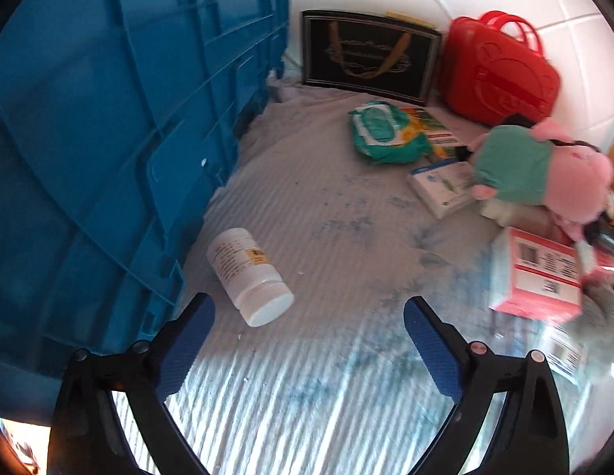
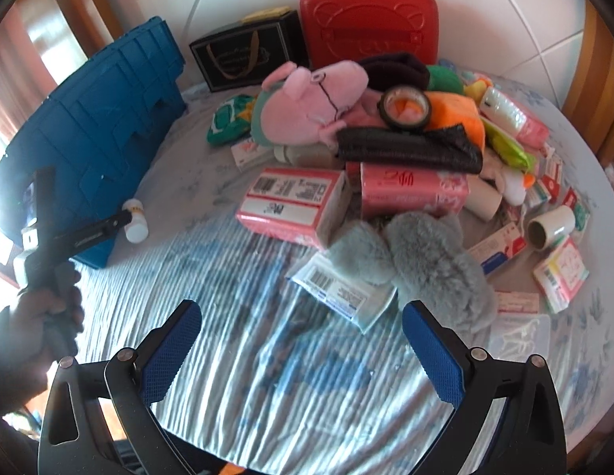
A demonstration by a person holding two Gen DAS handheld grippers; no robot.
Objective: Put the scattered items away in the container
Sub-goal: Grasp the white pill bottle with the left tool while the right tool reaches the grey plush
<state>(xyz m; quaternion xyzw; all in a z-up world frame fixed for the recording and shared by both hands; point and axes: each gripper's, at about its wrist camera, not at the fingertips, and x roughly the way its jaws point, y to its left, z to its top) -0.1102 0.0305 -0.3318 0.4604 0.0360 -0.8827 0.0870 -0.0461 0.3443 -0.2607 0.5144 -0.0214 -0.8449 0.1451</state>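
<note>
A blue plastic crate (image 1: 109,138) (image 2: 89,138) stands on the left of the bed. A white pill bottle (image 1: 249,275) (image 2: 135,219) lies on its side beside the crate wall. My left gripper (image 1: 309,308) hovers open just short of the bottle, with the bottle near its left finger. My right gripper (image 2: 301,316) is open and empty over the striped sheet, in front of a grey fluffy slipper (image 2: 422,265) and a pink tissue pack (image 2: 295,208). The pile behind holds a pink pig plush (image 2: 307,99) (image 1: 544,166), a tape roll (image 2: 405,107) and several small boxes.
A red case (image 2: 368,12) (image 1: 501,67) and a black gift bag (image 2: 243,53) (image 1: 366,53) stand against the white headboard. A green wipes pack (image 1: 382,130) lies mid-bed. A person's hand (image 2: 49,312) holds the left gripper handle. Wooden bed frame edges the right.
</note>
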